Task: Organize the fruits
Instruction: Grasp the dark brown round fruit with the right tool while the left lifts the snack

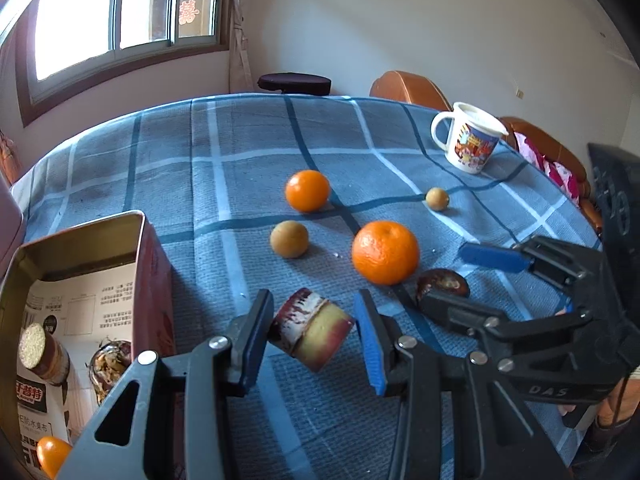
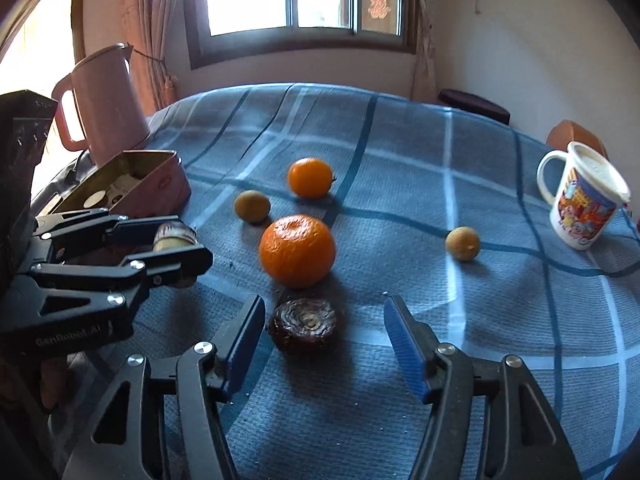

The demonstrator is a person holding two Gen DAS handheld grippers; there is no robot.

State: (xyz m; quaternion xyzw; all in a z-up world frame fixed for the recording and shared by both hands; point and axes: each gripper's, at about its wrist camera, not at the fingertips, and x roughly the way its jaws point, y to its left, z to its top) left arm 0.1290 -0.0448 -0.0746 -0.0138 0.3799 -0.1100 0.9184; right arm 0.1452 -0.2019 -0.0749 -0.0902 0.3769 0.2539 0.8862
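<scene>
My left gripper [image 1: 314,334] is open around a short piece of sugarcane [image 1: 310,330] that lies on the blue checked cloth; it also shows in the right wrist view [image 2: 174,236]. My right gripper [image 2: 324,340] is open around a dark water chestnut [image 2: 304,324], seen too in the left wrist view [image 1: 442,284]. A large orange [image 1: 385,252] [image 2: 297,250], a smaller orange [image 1: 307,191] [image 2: 310,178] and two small tan round fruits [image 1: 289,239] [image 1: 437,199] lie on the cloth. An open tin box [image 1: 80,240] at the left holds a sugarcane piece [image 1: 40,350], a water chestnut [image 1: 108,366] and a small orange [image 1: 52,454].
A white printed mug [image 1: 470,142] [image 2: 582,196] stands at the table's far right. A pink kettle [image 2: 102,100] stands behind the tin box [image 2: 132,180]. Chairs [image 1: 408,86] sit beyond the table's far edge.
</scene>
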